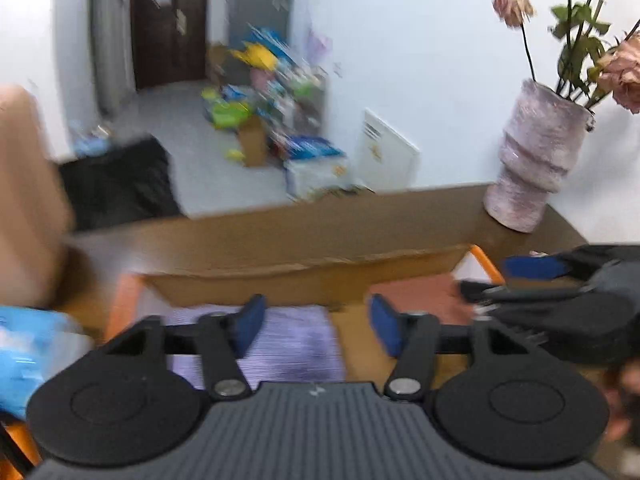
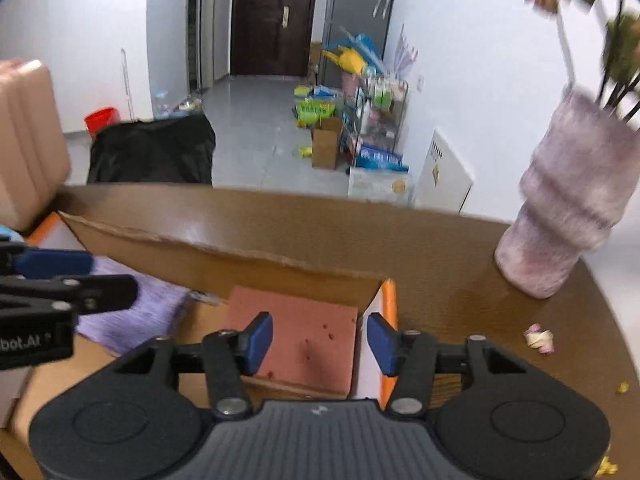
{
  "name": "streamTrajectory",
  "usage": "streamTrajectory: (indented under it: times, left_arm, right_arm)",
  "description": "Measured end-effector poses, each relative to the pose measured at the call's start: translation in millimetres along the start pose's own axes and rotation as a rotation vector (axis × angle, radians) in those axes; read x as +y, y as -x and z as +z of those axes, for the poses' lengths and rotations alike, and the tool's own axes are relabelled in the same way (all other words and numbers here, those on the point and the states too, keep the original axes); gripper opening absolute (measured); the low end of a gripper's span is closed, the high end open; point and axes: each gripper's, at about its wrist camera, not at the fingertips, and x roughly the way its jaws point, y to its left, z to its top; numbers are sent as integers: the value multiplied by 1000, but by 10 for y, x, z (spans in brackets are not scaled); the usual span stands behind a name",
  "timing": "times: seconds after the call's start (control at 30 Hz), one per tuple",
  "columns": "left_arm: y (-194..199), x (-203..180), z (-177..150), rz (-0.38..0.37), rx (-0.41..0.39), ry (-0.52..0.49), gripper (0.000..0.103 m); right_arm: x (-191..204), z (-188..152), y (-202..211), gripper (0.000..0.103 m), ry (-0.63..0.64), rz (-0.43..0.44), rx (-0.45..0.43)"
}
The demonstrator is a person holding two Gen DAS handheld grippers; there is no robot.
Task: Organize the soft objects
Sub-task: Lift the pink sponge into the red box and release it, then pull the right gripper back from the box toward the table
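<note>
Cloths lie folded in the open cardboard box [image 2: 224, 256] under both my tongs: the purple cloth [image 1: 288, 340] directly beneath and between the spread fingers of my left gripper [image 1: 314, 326], the pink cloth [image 2: 304, 340] just ahead of and below my right gripper [image 2: 320, 340], against the box's right wall. Both pairs of jaws stand apart and hold nothing. The box rests on the brown table [image 2: 440, 248], its torn rear flap rising beyond my fingertips. Farther out to my right stands the ribbed pink vase [image 2: 568, 208] of dried flowers, with fallen petals [image 2: 540, 338] scattered on the wood near it; a pale blue packet [image 1: 32, 352] sits at my far left. As I judge it, the risk is a wide swing of my right tongs toward the vase, which looks top-heavy, or a finger catching the flap and dragging the box. Both tongs hover side by side above the box, tilted slightly downward, nearly level with each other.
</note>
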Motion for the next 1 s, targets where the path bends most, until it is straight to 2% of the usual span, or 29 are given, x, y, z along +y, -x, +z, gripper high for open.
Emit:
streamTrajectory:
  times: [0.07,0.13,0.3,0.43,0.5,0.57,0.7,0.83,0.9,0.97,1.0]
  left_arm:
    - [347,-9,-16,61,-54,-77,73]
    - [700,6,-19,81,-98,-118,77]
    - [1706,103,-105,73,-212,-79,85]
    - [2407,57,-345,95,-290,-69,89]
    - [2656,58,-502,95,-304,-50,89]
    - [2886,57,-718,98,-314,-37,89]
    - [3163,133,-1273,100,-310,37,96]
    - [3333,221,-2070,107,-282,80,96]
    - [3401,246,-2443,80,-287,77,100]
    - [3489,252,-2845,5,-285,5,103]
    - [3542,241,-3014,12,-293,-8,103]
  right_arm:
    - [-43,67,307,52,-10,22,-31]
    - [-75,118,674,54,-19,47,-59]
    - [-60,85,1647,63,-24,53,-154]
    - [71,-191,2338,68,7,86,-222]
    - [155,-376,2636,69,24,94,-254]
    - [248,-605,2930,70,32,118,-294]
    - [385,-1135,3330,80,9,182,-377]
    - [534,-1842,3529,82,-11,199,-443]
    - [612,-2187,3603,82,-18,193,-460]
    - [681,-2562,3687,86,-24,199,-482]
    - [716,-2752,3733,87,-21,206,-498]
